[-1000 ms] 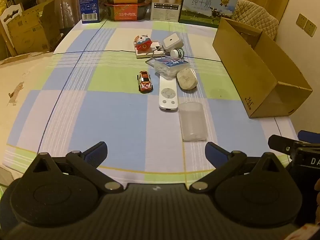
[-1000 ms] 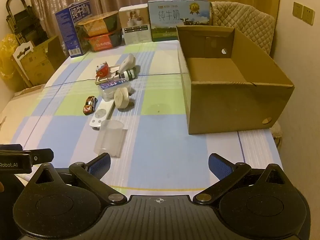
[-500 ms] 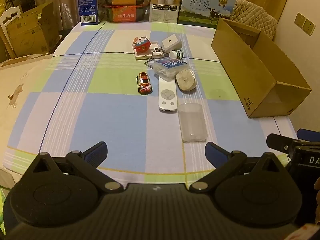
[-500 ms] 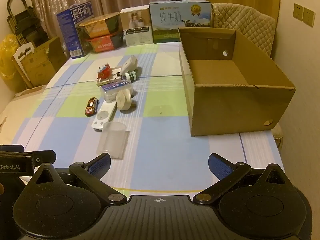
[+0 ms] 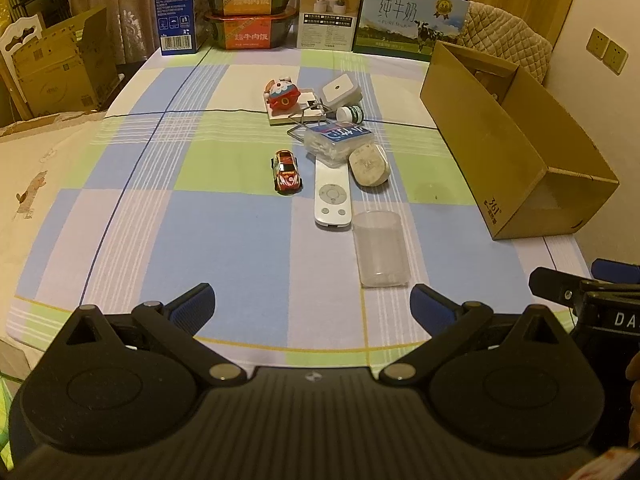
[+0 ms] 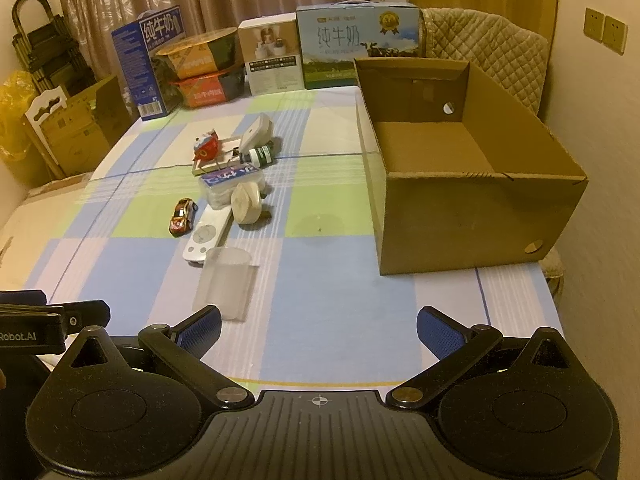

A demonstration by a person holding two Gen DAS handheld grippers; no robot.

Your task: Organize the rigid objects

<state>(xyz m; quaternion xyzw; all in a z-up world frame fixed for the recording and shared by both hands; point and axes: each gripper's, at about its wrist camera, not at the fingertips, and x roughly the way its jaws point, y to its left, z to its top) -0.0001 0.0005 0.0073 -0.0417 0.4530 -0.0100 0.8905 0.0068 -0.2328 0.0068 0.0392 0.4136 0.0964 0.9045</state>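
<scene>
Checked cloth (image 5: pixel 224 240) covers the table, with cartons (image 5: pixel 412 14) along its far edge and an open cardboard box (image 6: pixel 472 200) at the right side. Both grippers hover above the near edge, jaws spread wide and holding nothing. Ahead of the left gripper (image 5: pixel 312 300), a clear cup (image 5: pixel 380 248) lies on its side, nearer the right-hand finger than the middle of the gap. Just beyond it lies a white remote (image 5: pixel 333 196), with a toy car (image 5: pixel 286 170) to its left and a pale puck (image 5: pixel 369 166) to its right. For the right gripper (image 6: pixel 318 326), the cup (image 6: pixel 226 284) lies just beyond its left finger, the box ahead to the right.
</scene>
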